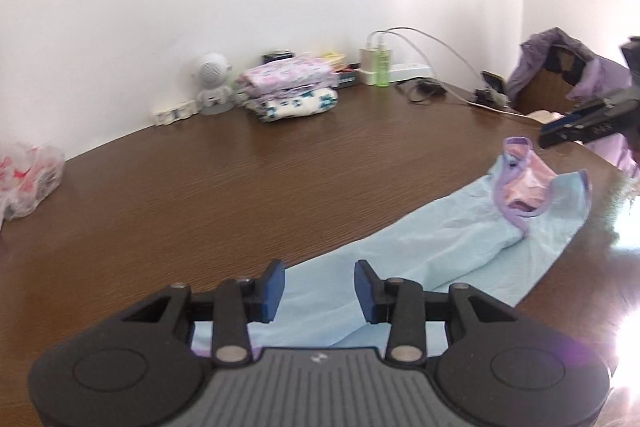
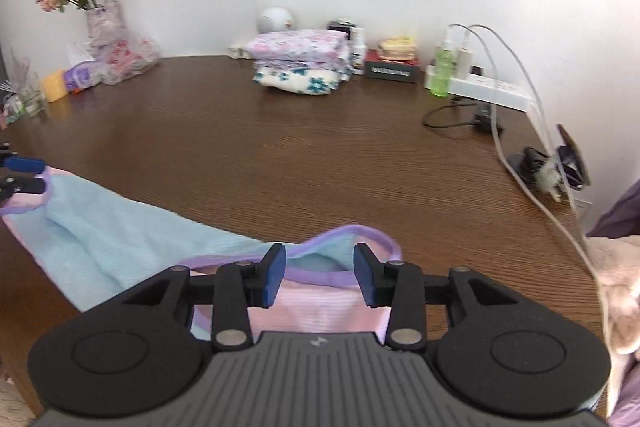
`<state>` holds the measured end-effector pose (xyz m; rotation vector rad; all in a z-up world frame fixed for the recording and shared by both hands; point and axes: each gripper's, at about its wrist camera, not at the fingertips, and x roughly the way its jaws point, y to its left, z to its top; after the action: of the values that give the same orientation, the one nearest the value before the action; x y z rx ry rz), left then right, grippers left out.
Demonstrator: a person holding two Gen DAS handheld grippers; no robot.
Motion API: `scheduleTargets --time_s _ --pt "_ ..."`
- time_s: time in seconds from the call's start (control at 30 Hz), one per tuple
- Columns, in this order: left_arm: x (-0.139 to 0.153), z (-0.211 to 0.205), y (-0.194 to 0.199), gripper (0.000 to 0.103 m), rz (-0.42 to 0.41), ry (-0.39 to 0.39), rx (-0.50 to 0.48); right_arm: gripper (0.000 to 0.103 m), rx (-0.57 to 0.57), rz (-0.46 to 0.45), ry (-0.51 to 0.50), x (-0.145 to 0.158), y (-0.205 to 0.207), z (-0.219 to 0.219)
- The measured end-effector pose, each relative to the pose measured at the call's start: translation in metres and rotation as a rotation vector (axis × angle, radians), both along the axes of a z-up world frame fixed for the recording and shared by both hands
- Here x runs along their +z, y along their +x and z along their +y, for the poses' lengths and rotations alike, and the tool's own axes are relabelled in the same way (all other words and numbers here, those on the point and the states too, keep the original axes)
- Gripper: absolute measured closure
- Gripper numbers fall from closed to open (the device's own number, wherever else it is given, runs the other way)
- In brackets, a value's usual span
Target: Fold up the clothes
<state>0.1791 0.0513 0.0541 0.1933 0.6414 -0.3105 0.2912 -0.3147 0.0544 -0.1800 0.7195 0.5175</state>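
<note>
— So, how do the jaws stand?
— Both wide apart, gripping nothing. The left gripper (image 1: 320, 289) hovers over one end of the light blue garment (image 1: 448, 247); the right gripper (image 2: 320, 275) hovers over its purple-trimmed end.
— And the garment?
— Spread along the near edge of the brown table (image 2: 320, 147), with folded clothes (image 2: 300, 65) stacked by the wall.

Right tongs (image 1: 560, 133) cut off by frame edge, box label (image 2: 390, 71) too blurred to read
</note>
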Motion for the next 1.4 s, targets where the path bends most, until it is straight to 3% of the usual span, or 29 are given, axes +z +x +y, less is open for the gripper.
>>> scheduleTargets --time_s 0.07,0.13,0.2,0.3,0.4,0.43,0.5,0.63,0.77,0.83,0.93,1.17,1.27,1.4 --pt "-0.002 -0.030 0.009 0.068 0.022 -0.006 -0.064 0.065 0.010 0.030 -0.027 -0.004 0.020 -0.009" --pt "-0.005 -0.058 0.021 0.080 0.047 -0.006 -0.125 0.065 0.061 0.076 -0.049 -0.009 0.039 -0.011" --pt "-0.010 -0.081 0.031 0.082 0.072 -0.016 -0.166 0.065 0.126 0.128 -0.067 -0.015 0.056 -0.009" --pt "-0.017 -0.107 0.045 0.082 0.108 -0.031 -0.186 0.064 0.189 0.213 -0.079 -0.026 0.085 -0.002" --pt "-0.024 -0.125 0.058 0.084 0.134 -0.017 -0.178 0.066 0.224 0.236 -0.111 -0.030 0.100 0.009" --pt "-0.026 -0.128 0.061 0.086 0.143 -0.020 -0.164 0.069 0.240 0.226 -0.122 -0.028 0.099 0.012" --pt "-0.030 -0.129 0.064 0.092 0.165 -0.029 -0.142 0.100 0.277 0.188 -0.134 -0.022 0.091 0.015" --pt "-0.038 -0.128 0.068 0.094 0.213 -0.045 -0.103 0.101 0.307 0.026 -0.154 -0.003 0.050 0.012" --pt "-0.041 -0.126 0.064 0.094 0.209 -0.043 -0.078 0.101 0.336 -0.156 -0.205 0.003 -0.012 0.005" --pt "-0.041 -0.124 0.062 0.094 0.206 -0.049 -0.069 0.101 0.350 -0.200 -0.248 -0.005 -0.036 0.003" --pt "-0.041 -0.124 0.061 0.093 0.201 -0.052 -0.057 0.101 0.354 -0.185 -0.278 -0.024 -0.054 -0.002" --pt "-0.042 -0.122 0.061 0.093 0.194 -0.072 -0.035 0.100 0.304 -0.080 -0.126 -0.028 -0.049 -0.025" --pt "-0.038 -0.119 0.060 0.093 0.186 -0.098 -0.031 0.094 0.282 -0.035 -0.061 -0.029 -0.047 -0.035" --pt "-0.025 -0.114 0.057 0.093 0.143 -0.120 -0.034 0.092 0.188 0.032 0.204 -0.013 -0.037 -0.069"
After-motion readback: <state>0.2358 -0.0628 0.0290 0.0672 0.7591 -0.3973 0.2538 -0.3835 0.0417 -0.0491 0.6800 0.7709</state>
